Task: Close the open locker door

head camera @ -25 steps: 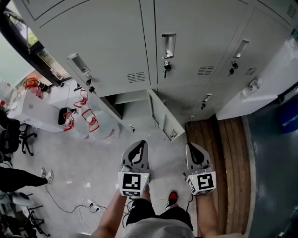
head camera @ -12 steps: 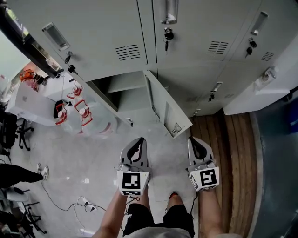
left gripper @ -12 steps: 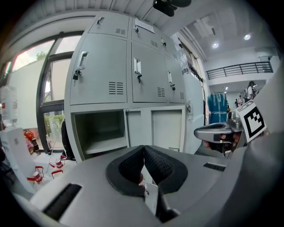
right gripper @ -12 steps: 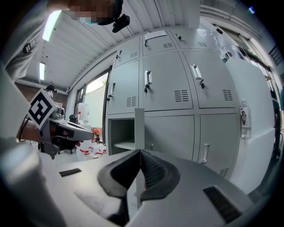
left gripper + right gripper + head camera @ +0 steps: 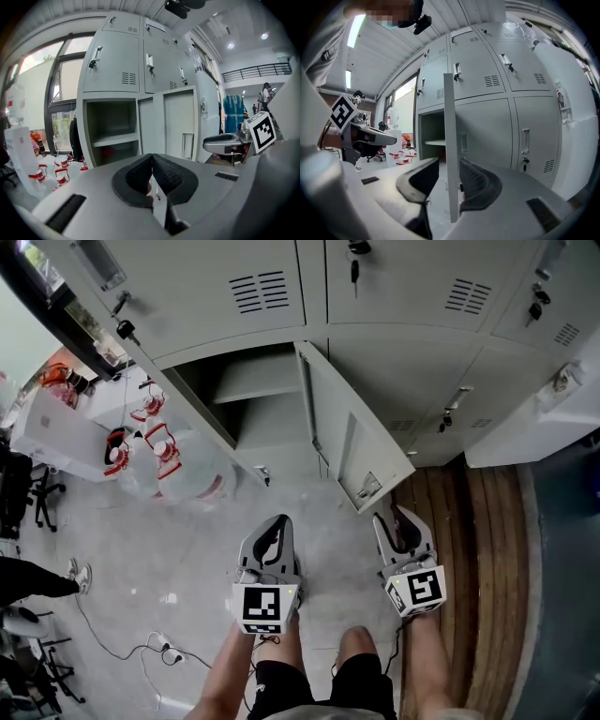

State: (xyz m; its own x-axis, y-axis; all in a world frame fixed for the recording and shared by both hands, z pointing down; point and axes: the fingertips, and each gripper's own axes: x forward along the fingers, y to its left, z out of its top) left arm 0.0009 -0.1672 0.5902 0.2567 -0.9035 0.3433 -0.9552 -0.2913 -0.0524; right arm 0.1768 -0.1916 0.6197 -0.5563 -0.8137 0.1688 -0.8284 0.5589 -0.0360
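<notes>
At the far left, clear water bottles with red handles (image 5: 155, 465) are standing on the grey floor (image 5: 187, 559), well apart from the work. The left hand-held gripper (image 5: 151, 164) is hanging over that floor with its dark pads pressed together and nothing between them. It is pointing toward the open compartment (image 5: 248, 418), where a bare shelf (image 5: 253, 381) is showing.

Just to the right, the pale grey metal locker door (image 5: 342, 432) is standing swung out from the bottom row. It is hinged on the compartment's right side, with its free edge reaching toward the person.

The right hand-held gripper (image 5: 447, 164) is sitting near that free edge, and its jaws have just been opening. They are standing apart with the door's thin edge lining up in the gap, and the pads are not pressing on it. Whether the edge is truly inside the jaws or just beyond them is unclear. Further right, a strip of wooden boards (image 5: 469, 549) is running along the floor.

The step in hand looks like the approach to the door. To do it well, the right gripper should probably be working at the free edge, far from the hinge, and carrying the door leftward along its own arc. It should be letting go before the frame can pinch a jaw, then pressing the outer face flat. The left gripper looks to be in the door's sweep, so it should be drawing aside.
</notes>
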